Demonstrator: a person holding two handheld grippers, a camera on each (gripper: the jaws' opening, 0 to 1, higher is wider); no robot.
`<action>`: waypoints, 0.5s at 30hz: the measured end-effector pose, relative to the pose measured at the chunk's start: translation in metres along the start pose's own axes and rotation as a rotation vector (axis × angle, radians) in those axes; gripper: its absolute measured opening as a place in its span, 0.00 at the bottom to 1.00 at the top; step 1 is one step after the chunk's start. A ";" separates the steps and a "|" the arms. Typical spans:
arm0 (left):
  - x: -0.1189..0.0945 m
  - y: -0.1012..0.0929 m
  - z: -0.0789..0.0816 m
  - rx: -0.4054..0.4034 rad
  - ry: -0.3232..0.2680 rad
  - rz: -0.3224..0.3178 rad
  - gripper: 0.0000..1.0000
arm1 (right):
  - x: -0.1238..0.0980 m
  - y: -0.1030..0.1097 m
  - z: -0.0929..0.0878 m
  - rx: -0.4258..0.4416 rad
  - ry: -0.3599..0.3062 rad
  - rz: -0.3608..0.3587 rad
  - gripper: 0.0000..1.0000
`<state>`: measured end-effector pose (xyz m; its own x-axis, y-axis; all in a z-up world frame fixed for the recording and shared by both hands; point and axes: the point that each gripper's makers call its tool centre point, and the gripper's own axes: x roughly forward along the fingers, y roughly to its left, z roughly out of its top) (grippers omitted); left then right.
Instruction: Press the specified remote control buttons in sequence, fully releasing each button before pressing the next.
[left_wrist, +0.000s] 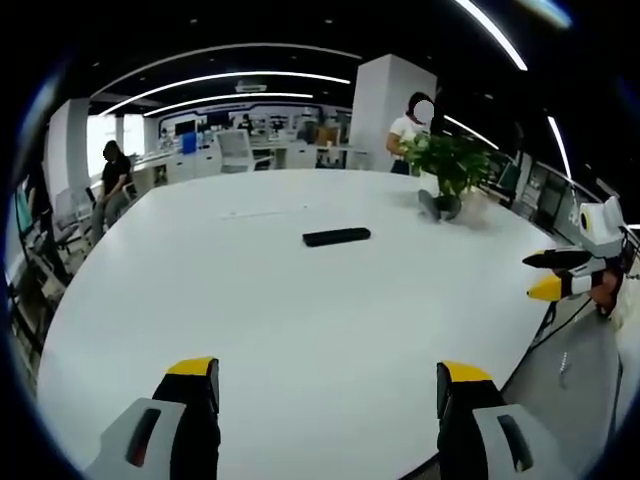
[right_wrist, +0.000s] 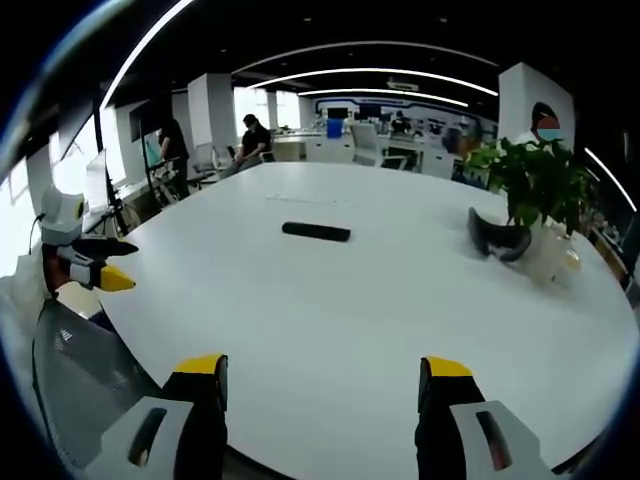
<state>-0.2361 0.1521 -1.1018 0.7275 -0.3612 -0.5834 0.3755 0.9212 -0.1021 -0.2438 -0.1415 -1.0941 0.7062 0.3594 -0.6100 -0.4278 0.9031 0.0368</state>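
A broad white bench (left_wrist: 300, 320) carries a leafy potted plant (left_wrist: 447, 165) toward its far edge and a slim black remote control (left_wrist: 336, 237) lying flat near its middle, well beyond the left tongs (left_wrist: 327, 385) and right tongs (right_wrist: 322, 382), both spread apart and holding nothing.
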 end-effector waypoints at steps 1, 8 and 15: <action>0.000 0.000 0.000 0.000 0.001 0.000 0.93 | 0.000 0.000 0.000 0.000 0.000 0.000 0.77; 0.000 -0.001 0.000 0.000 0.001 0.001 0.93 | 0.000 0.000 0.000 0.008 -0.005 0.001 0.77; -0.001 -0.001 -0.001 0.002 0.014 -0.003 0.94 | 0.000 -0.001 0.000 0.004 -0.003 -0.001 0.77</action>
<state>-0.2376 0.1518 -1.1023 0.7182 -0.3620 -0.5943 0.3789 0.9198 -0.1024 -0.2436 -0.1420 -1.0944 0.7085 0.3588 -0.6077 -0.4245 0.9046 0.0393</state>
